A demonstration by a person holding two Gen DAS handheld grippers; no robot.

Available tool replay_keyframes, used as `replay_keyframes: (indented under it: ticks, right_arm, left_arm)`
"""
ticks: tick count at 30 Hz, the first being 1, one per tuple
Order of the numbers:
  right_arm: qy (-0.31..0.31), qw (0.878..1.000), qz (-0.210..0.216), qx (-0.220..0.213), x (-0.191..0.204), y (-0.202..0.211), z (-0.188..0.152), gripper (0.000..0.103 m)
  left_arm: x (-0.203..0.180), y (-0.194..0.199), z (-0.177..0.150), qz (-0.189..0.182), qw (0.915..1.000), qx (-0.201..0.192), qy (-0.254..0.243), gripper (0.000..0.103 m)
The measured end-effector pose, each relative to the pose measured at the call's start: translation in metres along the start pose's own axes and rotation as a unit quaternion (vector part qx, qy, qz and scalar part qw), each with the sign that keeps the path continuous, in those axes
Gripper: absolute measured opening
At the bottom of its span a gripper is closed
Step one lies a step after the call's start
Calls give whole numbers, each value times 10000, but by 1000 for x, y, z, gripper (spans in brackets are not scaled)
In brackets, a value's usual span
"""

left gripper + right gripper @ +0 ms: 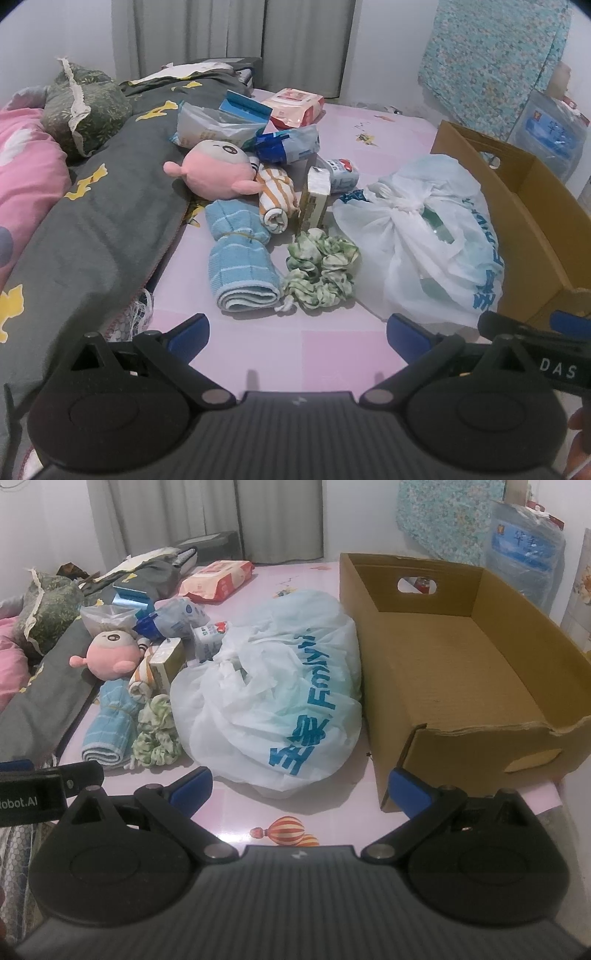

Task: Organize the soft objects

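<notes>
A pink checked sheet [295, 805], smooth and printed with a striped balloon, covers the bed; grey pleated curtains [229, 33] hang behind, and a rumpled grey duvet [92, 229] with yellow shapes lies along the left; an open brown cardboard box [461, 657] — corrugated, with oval handle holes — stands at the right, touching a crinkled white plastic bag [273, 701] with blue lettering. Left of the bag lie the soft things: a ruffled green scrunchie [319, 271], a ribbed blue rolled towel [242, 258], an orange-striped rolled cloth [277, 195], and a round pink plush toy [218, 170]. The left tongs [297, 336] and right tongs [299, 790] hover over bare sheet — both spread wide, holding nothing.
</notes>
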State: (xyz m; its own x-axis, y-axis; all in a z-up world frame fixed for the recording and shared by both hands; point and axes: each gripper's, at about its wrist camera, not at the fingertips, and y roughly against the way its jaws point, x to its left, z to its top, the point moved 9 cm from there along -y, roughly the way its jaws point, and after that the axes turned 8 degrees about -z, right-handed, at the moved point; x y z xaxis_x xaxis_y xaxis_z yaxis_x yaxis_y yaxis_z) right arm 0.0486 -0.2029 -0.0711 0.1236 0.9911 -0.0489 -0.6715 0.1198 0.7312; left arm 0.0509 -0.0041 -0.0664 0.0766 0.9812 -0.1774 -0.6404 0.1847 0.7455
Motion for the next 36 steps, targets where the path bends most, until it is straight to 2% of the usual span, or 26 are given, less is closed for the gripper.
replay_keyframes:
  ticks: [36]
  right_arm:
    - [2, 10000, 25, 39, 0, -3, -1, 102]
  left_arm:
    - [0, -4, 0, 10, 10000, 37, -45, 103]
